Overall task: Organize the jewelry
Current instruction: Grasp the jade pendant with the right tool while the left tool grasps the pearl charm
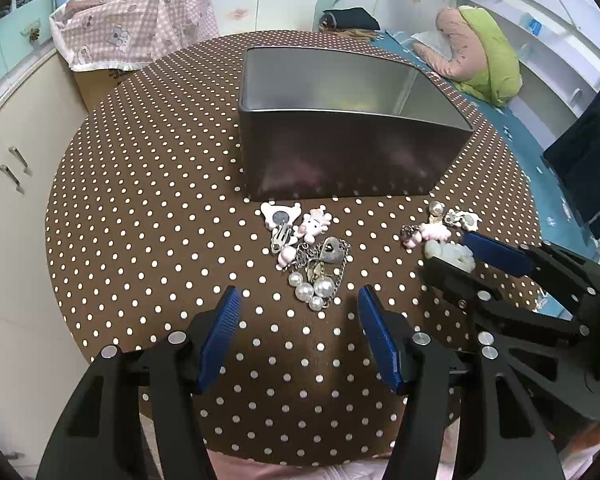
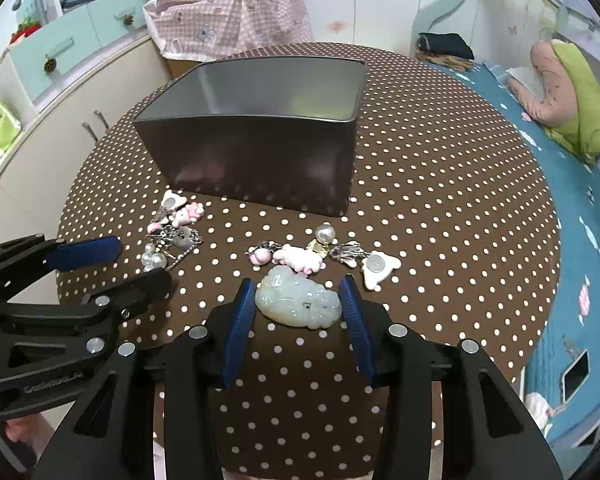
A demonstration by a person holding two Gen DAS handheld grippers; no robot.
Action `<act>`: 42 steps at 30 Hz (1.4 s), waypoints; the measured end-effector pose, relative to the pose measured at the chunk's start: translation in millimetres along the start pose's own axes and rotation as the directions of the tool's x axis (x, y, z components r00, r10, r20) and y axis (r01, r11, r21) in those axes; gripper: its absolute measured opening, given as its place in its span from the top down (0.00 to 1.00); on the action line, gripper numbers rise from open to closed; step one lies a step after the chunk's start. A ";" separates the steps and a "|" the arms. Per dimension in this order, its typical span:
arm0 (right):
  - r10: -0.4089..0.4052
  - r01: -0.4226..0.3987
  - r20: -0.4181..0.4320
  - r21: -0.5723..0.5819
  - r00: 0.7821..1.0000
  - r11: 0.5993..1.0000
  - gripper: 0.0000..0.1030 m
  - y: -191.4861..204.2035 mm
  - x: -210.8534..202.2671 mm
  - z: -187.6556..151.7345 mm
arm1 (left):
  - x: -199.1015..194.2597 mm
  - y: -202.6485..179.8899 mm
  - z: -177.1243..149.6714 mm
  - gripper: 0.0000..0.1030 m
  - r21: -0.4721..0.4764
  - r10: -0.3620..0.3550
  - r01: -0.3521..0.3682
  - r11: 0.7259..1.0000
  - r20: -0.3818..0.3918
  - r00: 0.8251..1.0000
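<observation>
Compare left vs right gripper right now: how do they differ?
The left gripper is open with nothing between its fingers; the right gripper brackets the pale green jade pendant, though contact is unclear. The left points at the pearl-and-chain cluster; the right faces the pink charm cluster. Both have blue pads and sit low over the polka-dot table.

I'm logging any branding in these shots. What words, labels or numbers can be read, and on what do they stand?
Embossed lettering on the black arm of the left claw, seen in the right wrist view: too faint and blurred to read.
Dark print on the brown cardboard box under the pink checked cloth: partly covered, unreadable.
Dark rectangular metal tin: no text visible.
</observation>
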State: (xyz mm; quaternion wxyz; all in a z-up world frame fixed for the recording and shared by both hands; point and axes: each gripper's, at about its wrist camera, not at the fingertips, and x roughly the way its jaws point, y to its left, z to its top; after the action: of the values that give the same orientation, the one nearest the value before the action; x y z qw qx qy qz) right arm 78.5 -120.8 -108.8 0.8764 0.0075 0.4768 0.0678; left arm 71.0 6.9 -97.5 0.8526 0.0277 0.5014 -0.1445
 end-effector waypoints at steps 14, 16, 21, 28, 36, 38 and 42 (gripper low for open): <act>0.008 -0.008 0.001 0.003 1.000 1.000 0.58 -8.6 -2.7 -4.6 | 2.3 -2.1 2.7 0.82 0.045 0.051 -0.053 0.998 0.034 0.998; 0.008 -0.008 0.002 0.002 1.000 1.000 0.58 -8.5 -2.8 -5.0 | 1.1 -1.4 1.1 0.82 0.051 0.045 -0.047 0.998 0.035 0.998; 0.008 -0.008 0.002 0.004 1.000 1.000 0.58 -8.8 -2.9 -5.1 | -7.3 5.9 -5.4 0.82 0.047 0.014 -0.017 0.999 0.048 0.999; 0.010 -0.010 0.011 0.009 1.000 1.000 0.60 -9.0 -7.7 -4.4 | -22.2 16.0 -5.5 0.82 0.041 0.008 -0.012 0.999 0.087 0.996; 0.012 -0.013 0.039 0.009 0.999 1.000 0.60 -11.1 -21.1 1.6 | -45.1 23.2 6.8 0.82 0.052 -0.008 -0.001 0.999 0.155 0.988; 0.011 -0.011 0.047 0.005 0.999 1.000 0.60 -10.8 -24.6 3.2 | -50.6 21.9 11.3 0.82 0.057 -0.008 -0.001 0.998 0.169 0.986; 0.012 -0.013 0.062 0.003 0.998 1.000 0.60 -11.3 -31.7 8.5 | -62.3 21.1 18.3 0.82 0.069 -0.009 -0.005 0.998 0.201 0.980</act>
State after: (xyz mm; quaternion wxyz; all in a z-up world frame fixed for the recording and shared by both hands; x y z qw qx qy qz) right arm 69.9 -135.6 -78.5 0.8902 0.0140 0.4497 0.0722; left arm 63.9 37.2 -36.7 0.8972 0.0421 0.4075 -0.1646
